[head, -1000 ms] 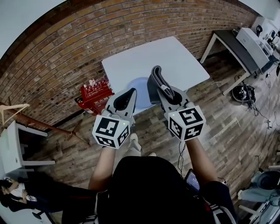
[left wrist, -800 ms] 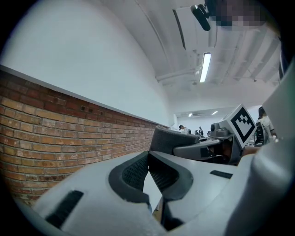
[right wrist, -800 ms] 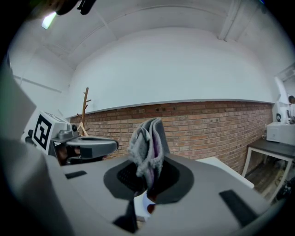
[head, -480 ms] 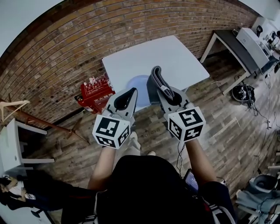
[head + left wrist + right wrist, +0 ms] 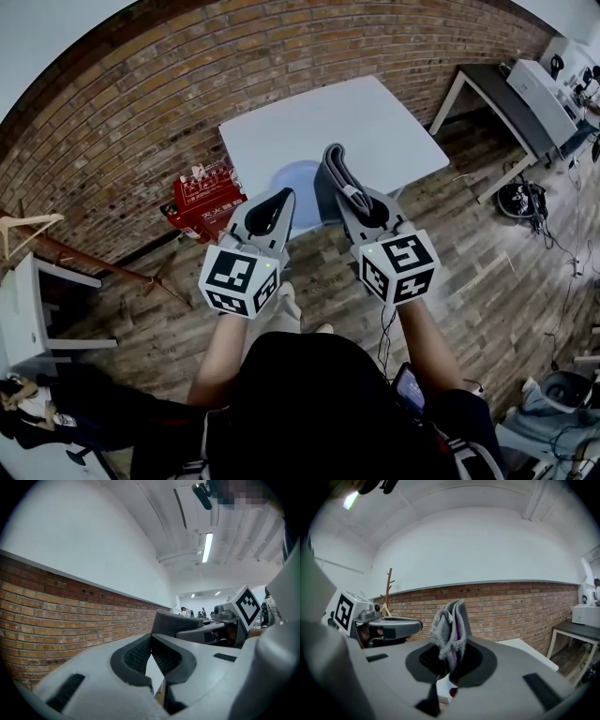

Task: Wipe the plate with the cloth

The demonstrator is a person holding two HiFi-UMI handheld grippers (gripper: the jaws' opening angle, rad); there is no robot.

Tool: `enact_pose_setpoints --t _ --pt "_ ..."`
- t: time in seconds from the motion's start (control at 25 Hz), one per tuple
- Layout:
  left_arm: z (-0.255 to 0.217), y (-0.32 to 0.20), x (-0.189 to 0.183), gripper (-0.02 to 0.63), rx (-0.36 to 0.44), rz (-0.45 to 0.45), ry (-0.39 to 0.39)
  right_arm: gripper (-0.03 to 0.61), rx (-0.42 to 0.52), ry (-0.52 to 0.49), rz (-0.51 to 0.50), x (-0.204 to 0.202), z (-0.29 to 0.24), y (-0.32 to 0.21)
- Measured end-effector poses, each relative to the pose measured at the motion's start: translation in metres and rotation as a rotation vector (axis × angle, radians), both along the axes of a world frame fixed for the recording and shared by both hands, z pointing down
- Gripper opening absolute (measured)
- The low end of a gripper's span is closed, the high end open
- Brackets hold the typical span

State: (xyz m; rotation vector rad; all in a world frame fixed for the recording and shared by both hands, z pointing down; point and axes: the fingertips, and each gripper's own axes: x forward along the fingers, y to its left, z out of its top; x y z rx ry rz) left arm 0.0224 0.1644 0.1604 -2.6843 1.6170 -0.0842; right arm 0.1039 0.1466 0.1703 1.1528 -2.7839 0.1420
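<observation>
Left gripper (image 5: 281, 195) has its jaws pressed together with nothing between them, and it points level towards the brick wall (image 5: 141, 103). On the floor to its left stands a red crate (image 5: 202, 197). Between the two grippers, a pale blue plate (image 5: 298, 178) lies at the near edge of the white table (image 5: 319, 112), partly hidden behind them. Right gripper (image 5: 349, 192) is clamped on a folded grey cloth (image 5: 330, 161), which sticks up past its jaw tips just right of the plate.
</observation>
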Motion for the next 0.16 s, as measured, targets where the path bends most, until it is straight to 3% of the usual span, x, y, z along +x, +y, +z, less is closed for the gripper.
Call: enact_pose_setpoints --t 0.16 --pt "0.0007 -0.0028 0.0027 0.02 0.0 0.001 -0.001 0.051 -0.001 0.003 -0.008 0.0019 0.0016 -0.0017"
